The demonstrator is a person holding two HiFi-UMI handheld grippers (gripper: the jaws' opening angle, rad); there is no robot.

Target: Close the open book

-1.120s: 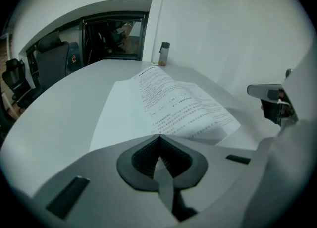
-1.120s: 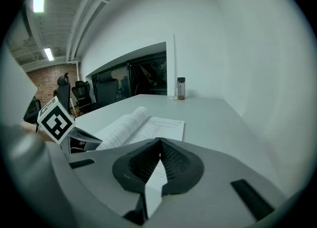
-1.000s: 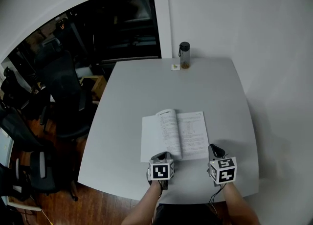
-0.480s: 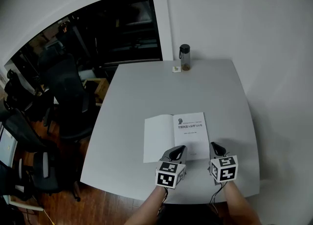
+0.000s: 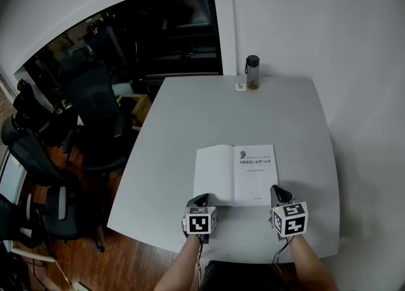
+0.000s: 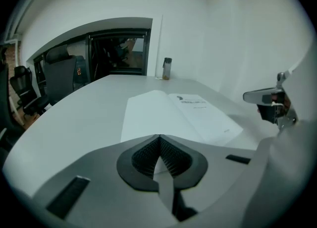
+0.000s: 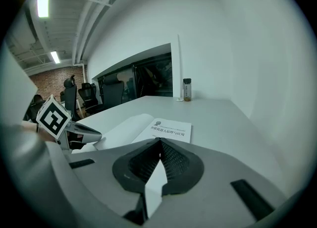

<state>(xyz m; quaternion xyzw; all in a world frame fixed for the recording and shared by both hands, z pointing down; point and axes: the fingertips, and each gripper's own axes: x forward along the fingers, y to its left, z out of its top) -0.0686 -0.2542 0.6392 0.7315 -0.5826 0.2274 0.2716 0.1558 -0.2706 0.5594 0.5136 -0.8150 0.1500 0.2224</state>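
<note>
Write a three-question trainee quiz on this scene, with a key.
1. True or false: the book lies closed on the table.
2. What stands at the table's far edge? A) a bottle B) a mug C) a lamp
3. Fill in: the jaws of the left gripper and the right gripper are both ____, with nothing between them.

Key: 1 false, it lies open; 2 A; 3 shut.
</note>
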